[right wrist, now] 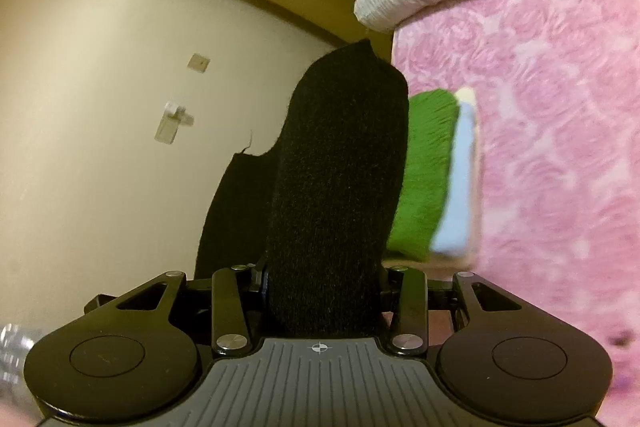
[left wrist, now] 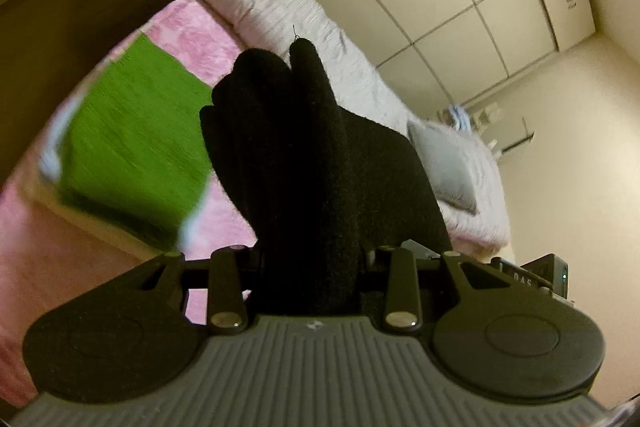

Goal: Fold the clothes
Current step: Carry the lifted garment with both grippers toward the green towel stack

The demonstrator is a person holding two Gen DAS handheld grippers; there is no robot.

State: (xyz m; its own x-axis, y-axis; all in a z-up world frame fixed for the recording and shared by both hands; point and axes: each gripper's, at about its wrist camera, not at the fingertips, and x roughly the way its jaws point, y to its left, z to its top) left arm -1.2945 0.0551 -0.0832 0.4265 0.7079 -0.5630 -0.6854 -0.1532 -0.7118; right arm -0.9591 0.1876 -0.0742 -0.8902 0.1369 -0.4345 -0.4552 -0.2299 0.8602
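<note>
Black garment [left wrist: 312,163] fills both views, pillow [left wrist: 444,163] perhaps left-only

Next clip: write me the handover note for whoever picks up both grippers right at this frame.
Left gripper: shut on the black garment, which rises bunched from between its fingers.
Right gripper: shut on the same black garment, it seems; the cloth stands up and hides the fingers.
The garment is held up in the air above the pink bedspread.
Done: a stack of folded clothes, green on top, with light blue and cream beneath, lies on the bedspread.
Left: lay the black piece flat, fold it, add it to the stack. Both views are motion-blurred, so check your hold first.
</note>
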